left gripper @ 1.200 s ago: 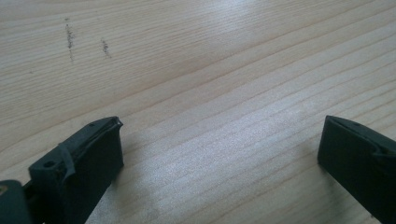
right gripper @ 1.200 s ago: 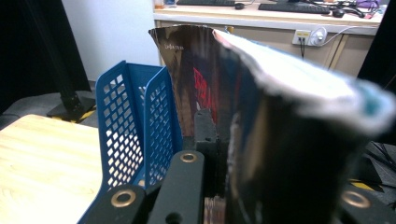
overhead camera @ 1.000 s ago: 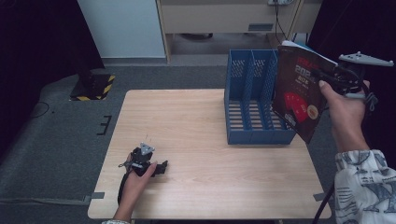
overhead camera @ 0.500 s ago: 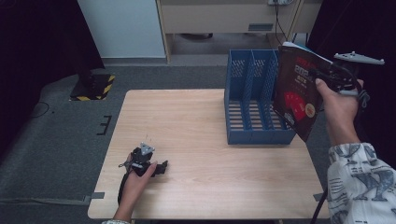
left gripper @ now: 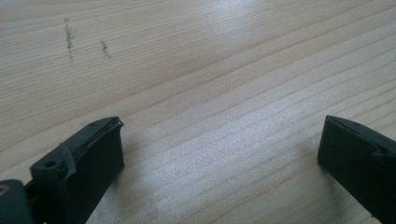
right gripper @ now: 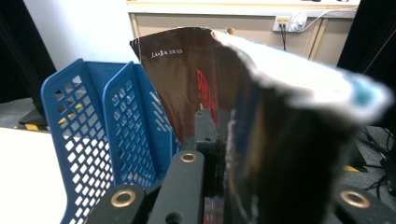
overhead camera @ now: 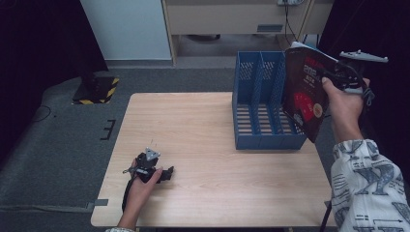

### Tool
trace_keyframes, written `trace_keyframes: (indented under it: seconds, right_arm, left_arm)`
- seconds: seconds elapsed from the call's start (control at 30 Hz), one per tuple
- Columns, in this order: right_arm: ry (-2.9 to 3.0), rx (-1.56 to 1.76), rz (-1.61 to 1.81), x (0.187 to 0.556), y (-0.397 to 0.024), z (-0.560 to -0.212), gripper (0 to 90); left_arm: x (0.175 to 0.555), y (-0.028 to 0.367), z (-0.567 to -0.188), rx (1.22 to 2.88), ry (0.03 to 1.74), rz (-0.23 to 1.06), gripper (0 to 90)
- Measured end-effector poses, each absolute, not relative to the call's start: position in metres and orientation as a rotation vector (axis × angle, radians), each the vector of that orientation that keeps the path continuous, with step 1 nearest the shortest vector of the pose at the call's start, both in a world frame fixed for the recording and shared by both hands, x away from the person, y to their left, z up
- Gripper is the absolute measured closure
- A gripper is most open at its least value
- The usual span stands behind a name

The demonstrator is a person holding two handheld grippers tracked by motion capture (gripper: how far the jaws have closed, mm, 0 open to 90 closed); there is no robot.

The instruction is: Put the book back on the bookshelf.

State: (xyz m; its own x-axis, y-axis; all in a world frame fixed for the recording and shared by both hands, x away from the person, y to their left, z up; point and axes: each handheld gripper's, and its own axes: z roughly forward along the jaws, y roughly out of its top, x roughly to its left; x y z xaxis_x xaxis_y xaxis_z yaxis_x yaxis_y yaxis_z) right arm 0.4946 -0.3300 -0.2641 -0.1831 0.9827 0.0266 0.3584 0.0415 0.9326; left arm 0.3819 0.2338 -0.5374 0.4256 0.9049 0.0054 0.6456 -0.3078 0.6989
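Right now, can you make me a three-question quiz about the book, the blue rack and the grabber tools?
1. Where is the book?
A. flat on the table
B. in the air beside the rack
C. on the floor

2. How many slots does the blue file rack have?
A. one
B. three
C. six

3. How is the left tool?
A. open, holding nothing
C. shut on the book
B. shut on a pen

Answers:
1 B, the right tool holds it up by the rack's right side.
2 B, two dividers make three slots.
3 A, its jaws stand wide over the bare table.
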Motion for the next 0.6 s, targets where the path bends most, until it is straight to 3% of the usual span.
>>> trace_keyframes:
  seconds: [0.6]
  right_arm:
    - [1.599, 1.409, 1.155, 0.493, -0.341, -0.267, 87.0]
  left_arm:
    - [0.382, 0.233, -0.537, 2.058, 1.306, 0.535, 0.0]
